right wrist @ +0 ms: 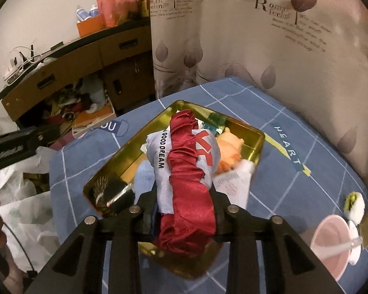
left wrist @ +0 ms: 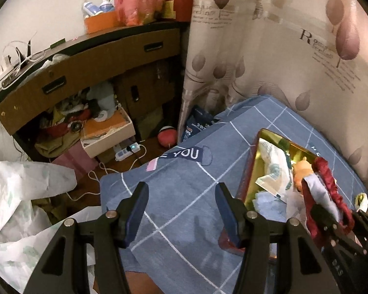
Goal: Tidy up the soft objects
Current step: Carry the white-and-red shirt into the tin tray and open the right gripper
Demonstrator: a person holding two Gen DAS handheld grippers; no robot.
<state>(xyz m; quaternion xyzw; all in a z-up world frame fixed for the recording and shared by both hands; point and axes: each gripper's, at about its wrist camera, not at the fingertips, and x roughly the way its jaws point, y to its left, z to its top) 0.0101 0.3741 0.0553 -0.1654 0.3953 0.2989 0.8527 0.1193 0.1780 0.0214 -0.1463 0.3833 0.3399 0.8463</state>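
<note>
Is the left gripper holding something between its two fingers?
No, the left gripper stands open with nothing between its blue fingers, only the blue checked bedsheet below.

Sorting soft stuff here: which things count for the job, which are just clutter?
Job: red scrunchie and grey cloth in the right gripper; gold tin; orange plush; empty left gripper.

Clutter: pink cup, power strip, red ball.

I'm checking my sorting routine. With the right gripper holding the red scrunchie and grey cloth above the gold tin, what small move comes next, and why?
Probably lower the right gripper a little and open it. It is shut on the red scrunchie and grey cloth, directly over the gold tin, which already holds other soft things.
</note>
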